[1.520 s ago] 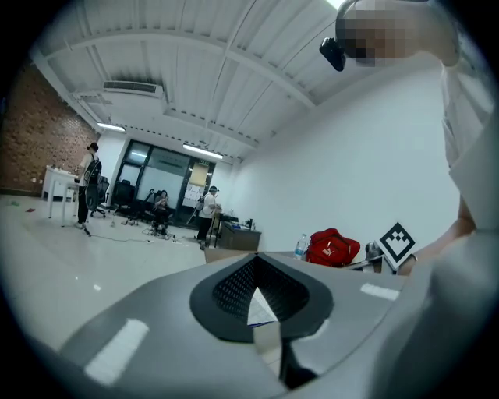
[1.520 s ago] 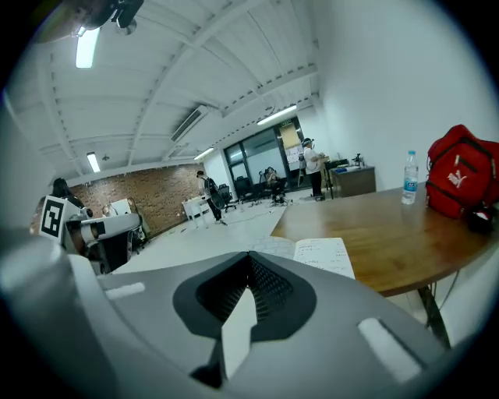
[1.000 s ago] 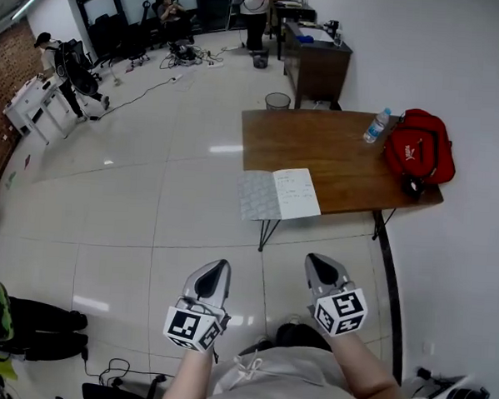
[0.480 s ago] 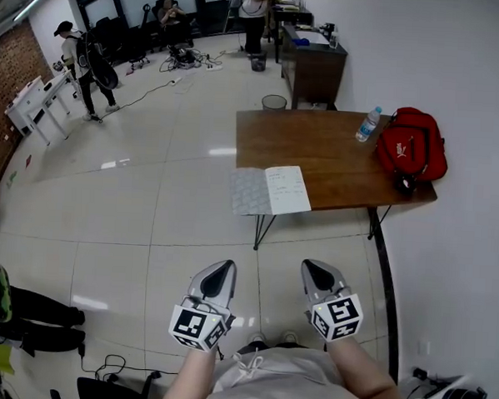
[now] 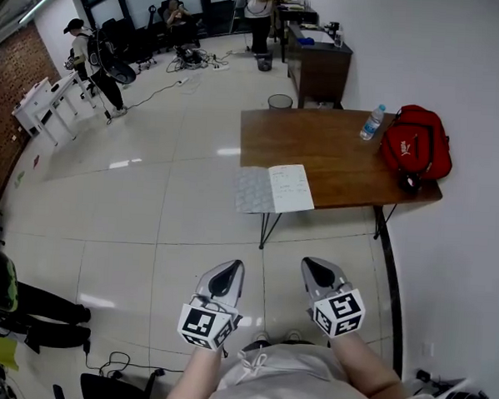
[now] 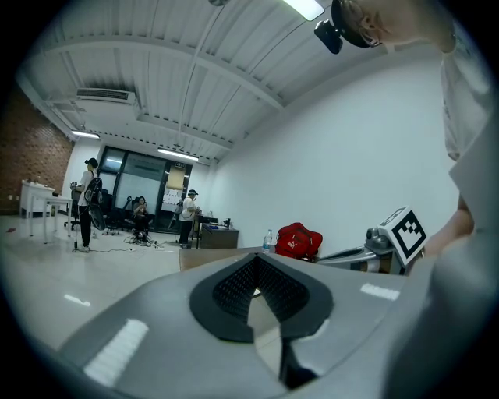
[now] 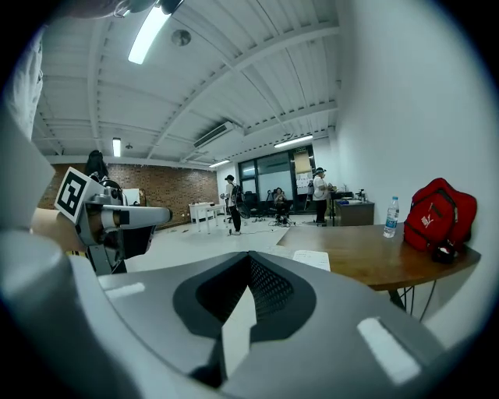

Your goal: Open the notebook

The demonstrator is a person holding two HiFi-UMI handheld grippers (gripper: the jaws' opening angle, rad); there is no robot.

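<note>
Because the open notebook [image 5: 277,189] seems to overhang the table [image 5: 335,153] edge, a clumsy nudge from the closed, empty left gripper [image 5: 227,270] or right gripper [image 5: 314,269] could topple it.

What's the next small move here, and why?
Probably just lower the grippers and stop: the notebook already lies open at the near edge of the table, while the left gripper and right gripper are shut, empty and well short of it.

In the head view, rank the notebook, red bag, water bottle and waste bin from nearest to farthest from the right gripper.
1. Notebook, open at the near edge of the table, closest to the right gripper.
2. Red bag and water bottle, table's right end: too close to call.
3. Waste bin, on the floor beyond the table.
</note>
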